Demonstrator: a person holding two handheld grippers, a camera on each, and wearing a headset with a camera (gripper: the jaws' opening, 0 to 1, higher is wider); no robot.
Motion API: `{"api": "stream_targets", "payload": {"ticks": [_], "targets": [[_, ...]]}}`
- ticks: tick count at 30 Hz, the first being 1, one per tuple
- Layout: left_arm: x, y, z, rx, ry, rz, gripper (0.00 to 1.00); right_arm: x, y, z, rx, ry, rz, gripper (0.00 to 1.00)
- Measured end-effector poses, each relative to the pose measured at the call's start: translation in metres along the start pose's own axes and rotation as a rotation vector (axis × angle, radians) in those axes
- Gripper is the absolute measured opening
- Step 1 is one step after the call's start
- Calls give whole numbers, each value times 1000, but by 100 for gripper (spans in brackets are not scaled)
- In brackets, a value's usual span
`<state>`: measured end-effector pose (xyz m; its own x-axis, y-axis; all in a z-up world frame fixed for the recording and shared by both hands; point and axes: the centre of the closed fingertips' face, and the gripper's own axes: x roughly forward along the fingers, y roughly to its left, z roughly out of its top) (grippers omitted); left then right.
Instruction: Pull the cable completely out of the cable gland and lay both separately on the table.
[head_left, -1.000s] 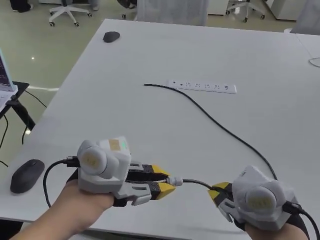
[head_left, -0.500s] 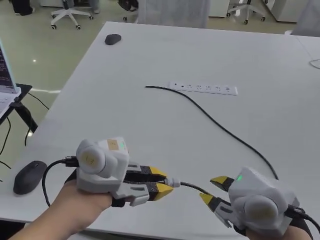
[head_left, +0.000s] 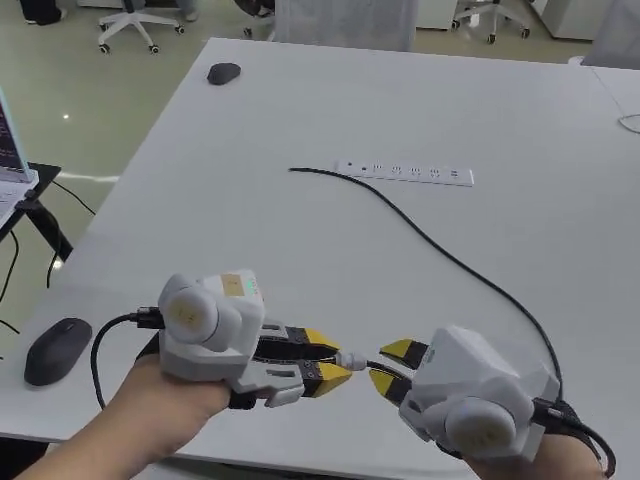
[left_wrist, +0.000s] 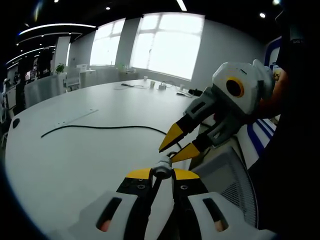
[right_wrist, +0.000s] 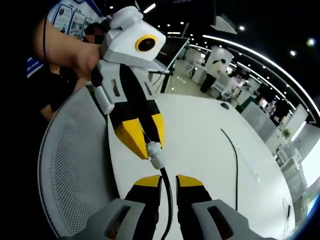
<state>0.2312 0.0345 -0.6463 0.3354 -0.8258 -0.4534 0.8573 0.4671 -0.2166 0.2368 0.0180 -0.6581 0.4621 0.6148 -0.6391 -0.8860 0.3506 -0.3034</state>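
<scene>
My left claw (head_left: 335, 361), lower centre of the head view, was clamped on the cable gland (head_left: 351, 360). My right claw (head_left: 392, 366) stood parted astride the cable (head_left: 440, 252) just beside it, above the tabletop (head_left: 300, 100). Step in hand, as I judged: gripping for the pull. The next move called for closing on the cable and drawing rightward.

We see a white power strip (head_left: 405, 173) lying flat about the middle of the bench (head_left: 300, 110), its length roughly parallel to the far edge, and a dark mouse (head_left: 222, 72) near the far left corner. A second dark mouse (head_left: 57, 350) sits by the left edge, towards the near corner. Beyond the far edge, office chairs (head_left: 135, 20) stand on the floor.
</scene>
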Motion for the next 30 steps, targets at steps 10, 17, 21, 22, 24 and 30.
{"api": "stream_targets", "payload": {"ticks": [10, 17, 21, 22, 24, 30], "targets": [[4, -1, -2, 11, 11, -4, 15, 5, 5, 0, -22, -8, 31, 0], [6, -1, 0, 20, -4, 2, 15, 4, 1, -2, 17, -26, 27, 0], [6, -1, 0, 15, -11, 1, 15, 4, 0, -3, 27, -31, 29, 0], [6, -1, 0, 14, -9, 0, 15, 4, 0, -4, 46, -26, 32, 0], [6, 0, 0, 15, -12, -1, 15, 3, -1, -5, 63, -30, 28, 0], [5, 2, 3, 7, -19, 11, 15, 2, -9, -12, 122, -30, 10, 0]]}}
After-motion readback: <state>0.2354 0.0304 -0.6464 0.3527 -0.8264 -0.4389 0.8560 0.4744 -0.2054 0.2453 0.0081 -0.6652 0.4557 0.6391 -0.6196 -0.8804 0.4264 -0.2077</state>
